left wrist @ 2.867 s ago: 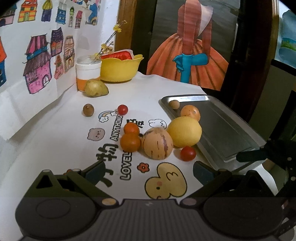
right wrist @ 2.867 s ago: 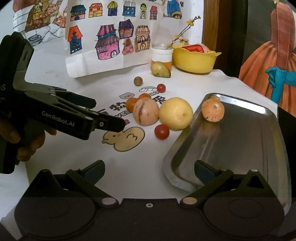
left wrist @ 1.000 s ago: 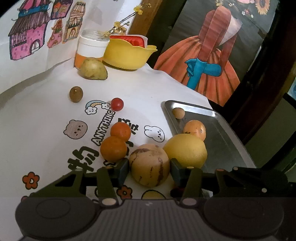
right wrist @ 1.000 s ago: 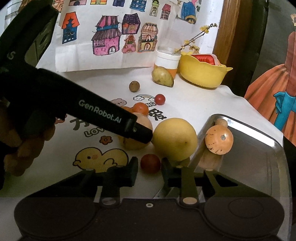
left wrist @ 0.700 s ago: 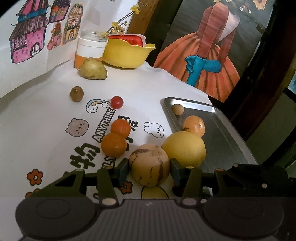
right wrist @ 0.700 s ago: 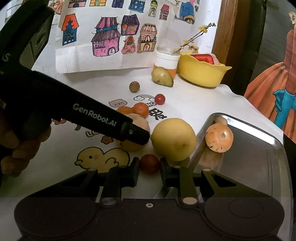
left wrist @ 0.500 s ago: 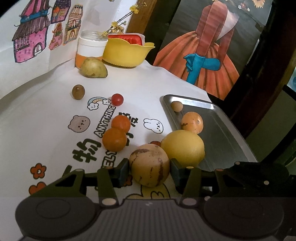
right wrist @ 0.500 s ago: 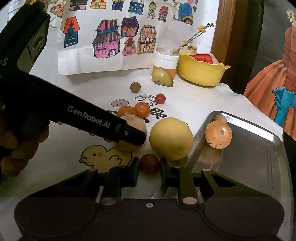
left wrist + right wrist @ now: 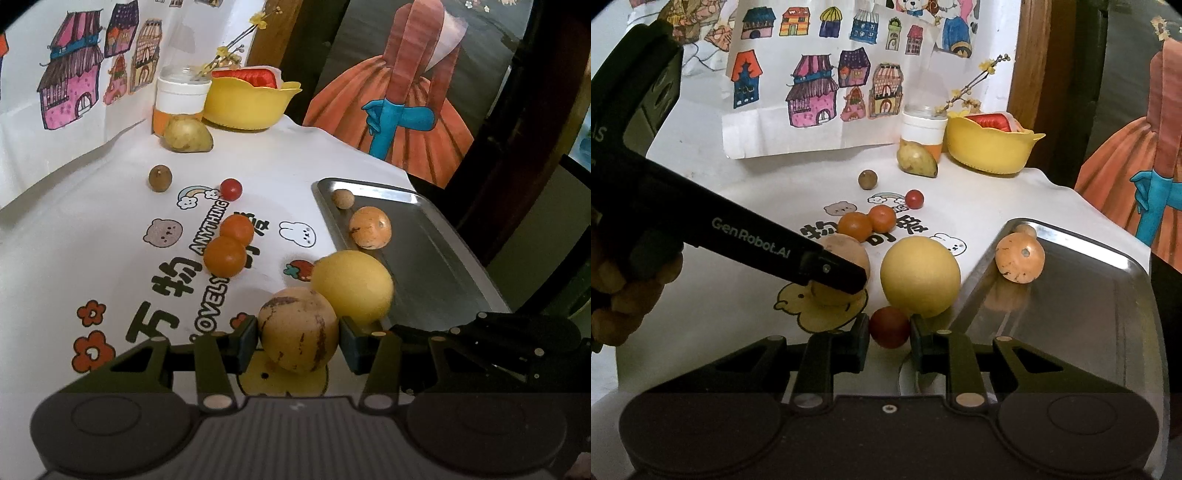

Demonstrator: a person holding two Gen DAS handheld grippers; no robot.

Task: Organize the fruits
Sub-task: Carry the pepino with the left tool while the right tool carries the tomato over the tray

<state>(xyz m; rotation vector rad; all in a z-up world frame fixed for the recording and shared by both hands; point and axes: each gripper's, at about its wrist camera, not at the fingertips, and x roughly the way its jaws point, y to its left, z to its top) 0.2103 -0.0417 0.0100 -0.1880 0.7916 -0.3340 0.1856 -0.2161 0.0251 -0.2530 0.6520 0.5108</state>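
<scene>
1. My left gripper (image 9: 298,334) is squeezed on the striped tan fruit (image 9: 298,329). One pad presses each side of it. I cannot tell if the fruit is off the cloth yet or just resting on it.

2. My right gripper (image 9: 888,334) is pinched on the small red fruit (image 9: 889,326). That one sits right at the near edge of the white cloth (image 9: 74,236) with the cartoon pictures.

3. The big yellow fruit (image 9: 352,286) is just behind both of my fruits. It touches the striped one, or nearly does, and it sits right beside the metal tray (image 9: 1089,332).

4. The tray is on my right side. It already has a spotted orange fruit (image 9: 1019,258) and a little tan ball (image 9: 342,198) in it. The rest of it is bare.

5. So I think I am at the picking-up step, with one fruit in each gripper. The job looks only partly done. Two oranges (image 9: 231,245), a red tomato (image 9: 231,189), a brown nut-like ball (image 9: 160,178) and a pear (image 9: 188,139) are on the cloth, apart from the tray.

6. Next I should lift both fruits straight up so I don't bump the yellow one. Then I should carry them right, over the tray rim, to a bare spot.

7. I should put them down softly. They are round and could roll on the smooth metal.
</scene>
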